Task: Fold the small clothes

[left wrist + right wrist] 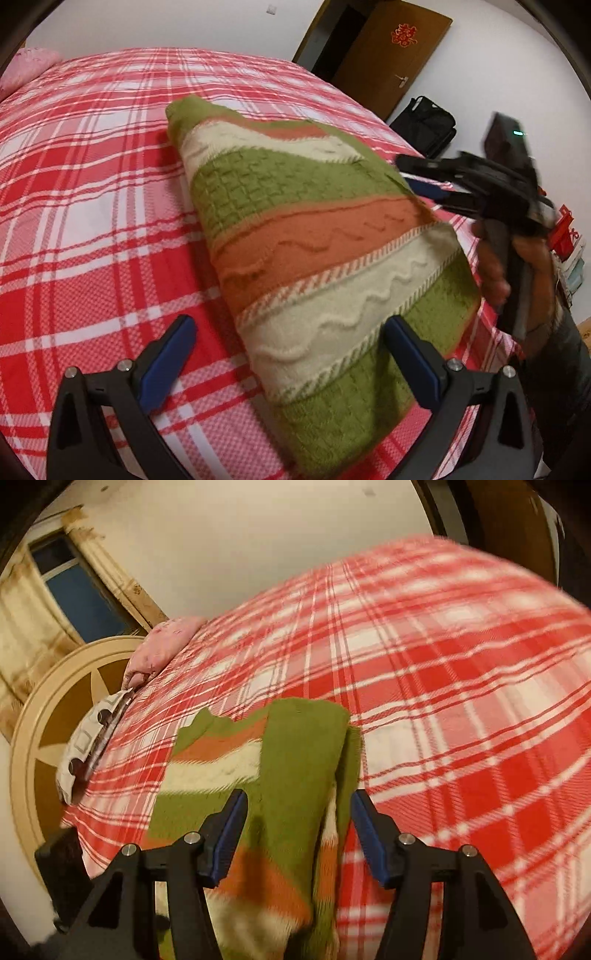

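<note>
A bedroom in a home. A wide bed covered with a red, pink and white plaid sheet (92, 184) fills most of both views. At its head lie a pink pillow (162, 642) and a grey-and-white patterned pillow (88, 734), against a rounded cream and brown wooden headboard (44, 716). Beyond the headboard is a curtained window (70, 587). Past the far right corner of the bed, a brown wooden door (388, 55) with a red paper ornament stands open against a white wall.
</note>
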Available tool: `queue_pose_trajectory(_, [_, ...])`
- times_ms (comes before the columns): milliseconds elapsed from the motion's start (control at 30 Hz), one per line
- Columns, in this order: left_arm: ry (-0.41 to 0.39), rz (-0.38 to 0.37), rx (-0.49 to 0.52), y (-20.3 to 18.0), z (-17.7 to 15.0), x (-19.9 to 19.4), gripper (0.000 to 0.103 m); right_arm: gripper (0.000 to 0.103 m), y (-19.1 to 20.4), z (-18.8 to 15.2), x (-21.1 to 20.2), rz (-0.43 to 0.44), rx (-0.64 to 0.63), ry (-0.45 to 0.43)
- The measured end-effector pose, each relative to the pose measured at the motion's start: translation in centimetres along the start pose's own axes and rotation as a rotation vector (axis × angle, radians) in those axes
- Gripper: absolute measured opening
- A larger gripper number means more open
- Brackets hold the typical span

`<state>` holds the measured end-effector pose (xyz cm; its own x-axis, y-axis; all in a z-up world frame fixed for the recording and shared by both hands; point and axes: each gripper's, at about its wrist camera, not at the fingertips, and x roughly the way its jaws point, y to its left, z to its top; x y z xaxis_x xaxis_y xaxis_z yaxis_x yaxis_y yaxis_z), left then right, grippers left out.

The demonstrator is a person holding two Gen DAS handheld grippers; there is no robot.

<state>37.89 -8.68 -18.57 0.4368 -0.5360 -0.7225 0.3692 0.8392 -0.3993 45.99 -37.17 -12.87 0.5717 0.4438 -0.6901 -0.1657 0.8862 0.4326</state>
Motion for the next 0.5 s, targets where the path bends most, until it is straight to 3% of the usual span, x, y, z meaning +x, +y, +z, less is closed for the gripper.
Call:
queue_pose_trajectory(167, [-0.001,-0.011,-0.005,0.2,0.2,0.2,0.103,0.059,-1.6,1.3,3.1,-0.001,0.028,0.051])
queue_pose_trajectory(500, [0.006,-0.027,0.009,-0.3,1.4,1.6,0.103,0.059,-3.5,1.5,6.1,0.119,0.089,0.076])
